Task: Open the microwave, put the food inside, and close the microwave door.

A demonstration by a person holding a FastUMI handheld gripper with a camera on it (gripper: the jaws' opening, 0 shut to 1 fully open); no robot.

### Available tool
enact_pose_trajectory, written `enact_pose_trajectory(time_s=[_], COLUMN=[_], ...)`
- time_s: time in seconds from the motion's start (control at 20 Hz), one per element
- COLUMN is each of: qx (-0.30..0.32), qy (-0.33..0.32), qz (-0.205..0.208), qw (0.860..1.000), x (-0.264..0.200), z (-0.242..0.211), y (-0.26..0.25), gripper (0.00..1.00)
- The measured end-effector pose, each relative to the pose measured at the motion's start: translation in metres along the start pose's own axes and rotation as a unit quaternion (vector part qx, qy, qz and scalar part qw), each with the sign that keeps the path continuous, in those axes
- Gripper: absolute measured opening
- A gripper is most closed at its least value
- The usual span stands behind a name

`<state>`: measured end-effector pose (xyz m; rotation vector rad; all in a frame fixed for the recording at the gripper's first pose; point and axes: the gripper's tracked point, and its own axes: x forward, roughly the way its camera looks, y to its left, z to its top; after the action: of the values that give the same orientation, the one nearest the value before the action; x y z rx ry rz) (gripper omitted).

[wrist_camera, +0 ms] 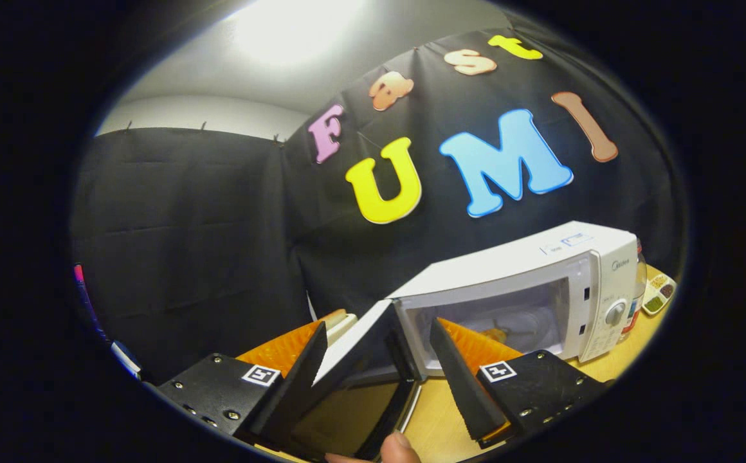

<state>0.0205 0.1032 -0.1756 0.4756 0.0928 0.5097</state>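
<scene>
My gripper (379, 373) is spread wide and holds nothing. The open microwave door (363, 344) stands edge-on between my fingers, its free edge toward me and its hinge ahead at the left side of the cavity. Beyond the fingers, slightly right, sits the microwave (540, 283) with something orange, probably the food (496, 334), already inside. Closing therefore looks to require pushing the door rightward, around that hinge.

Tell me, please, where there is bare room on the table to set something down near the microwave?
Bare tabletop lies just before the microwave, between the open door and the gripper, whose open fingers straddle the door's edge. To the microwave's right it is crowded: a bottle and a small dish.
</scene>
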Motion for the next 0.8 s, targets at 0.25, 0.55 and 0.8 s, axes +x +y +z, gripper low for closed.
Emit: enact_pose_trajectory(time_s=[0.25, 0.55, 0.8], qx=[-0.004, -0.042, -0.109], qy=[-0.018, -0.014, 0.042], qz=[0.098, 0.179, 0.168], qw=[0.995, 0.983, 0.979], x=[-0.042, -0.069, -0.063], z=[0.013, -0.027, -0.108], y=[0.085, 0.162, 0.179], gripper=[0.97, 0.97, 0.97])
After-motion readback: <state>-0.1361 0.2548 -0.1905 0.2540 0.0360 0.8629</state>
